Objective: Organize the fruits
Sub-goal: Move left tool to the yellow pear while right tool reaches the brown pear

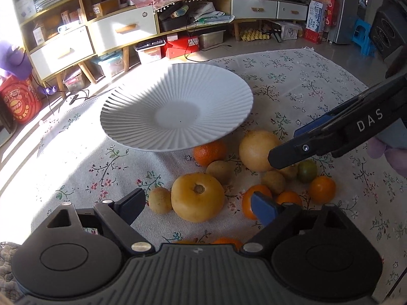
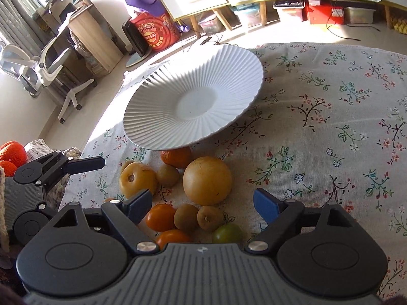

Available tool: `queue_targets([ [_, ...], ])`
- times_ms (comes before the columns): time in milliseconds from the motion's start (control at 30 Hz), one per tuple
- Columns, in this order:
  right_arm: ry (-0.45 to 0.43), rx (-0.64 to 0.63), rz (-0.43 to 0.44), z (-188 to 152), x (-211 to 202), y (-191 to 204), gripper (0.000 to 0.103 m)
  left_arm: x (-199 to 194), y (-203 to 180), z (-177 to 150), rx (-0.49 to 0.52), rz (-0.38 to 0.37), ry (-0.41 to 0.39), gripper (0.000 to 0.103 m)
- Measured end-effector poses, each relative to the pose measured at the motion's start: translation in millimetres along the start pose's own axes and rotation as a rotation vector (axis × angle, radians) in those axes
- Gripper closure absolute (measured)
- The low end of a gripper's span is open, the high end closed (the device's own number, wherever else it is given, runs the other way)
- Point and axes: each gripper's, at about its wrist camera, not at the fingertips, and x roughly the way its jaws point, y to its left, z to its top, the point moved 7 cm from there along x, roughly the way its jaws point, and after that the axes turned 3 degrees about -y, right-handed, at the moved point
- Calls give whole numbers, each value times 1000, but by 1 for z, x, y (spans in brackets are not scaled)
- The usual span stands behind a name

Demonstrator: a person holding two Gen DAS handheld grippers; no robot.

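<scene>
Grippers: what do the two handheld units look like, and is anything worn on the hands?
Both the left gripper and right gripper have black linkage arms, silver pivot screws, blue finger pads and a grey ribbed body. One arm is lettered "DAS". A purple glove shows.

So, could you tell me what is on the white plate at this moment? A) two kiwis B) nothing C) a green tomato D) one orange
B: the plate shows only its bare ribbed surface in both views, while all the fruit, such as the orange and the green tomato, lies on the cloth beside it.
</scene>
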Motion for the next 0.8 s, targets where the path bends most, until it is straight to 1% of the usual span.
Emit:
queue_targets([
  [133, -13, -9, 19, -1, 4, 6, 34, 0, 2, 1, -28, -22, -13, 35],
  [200, -14, -15, 8, 0, 5, 7, 38, 0, 1, 1, -35, -25, -15, 40],
  [233, -14, -18, -1, 0, 6, 7, 40, 1, 0, 2, -37, -25, -13, 41],
  [300, -17, -19, -19, 2, 11, 6, 42, 3, 1, 1, -45, -24, -2, 46],
  [367, -16, -16, -35, 3, 15, 5, 43, 6, 2, 1, -42, -17, 6, 47],
  [533, -4, -5, -77, 4, 24, 2, 50, 7, -1, 3, -27, 2, 10, 48],
  [800, 3, -25, -120, 2, 29, 2, 56, 10, 3, 4, -3, 54, 31, 48],
])
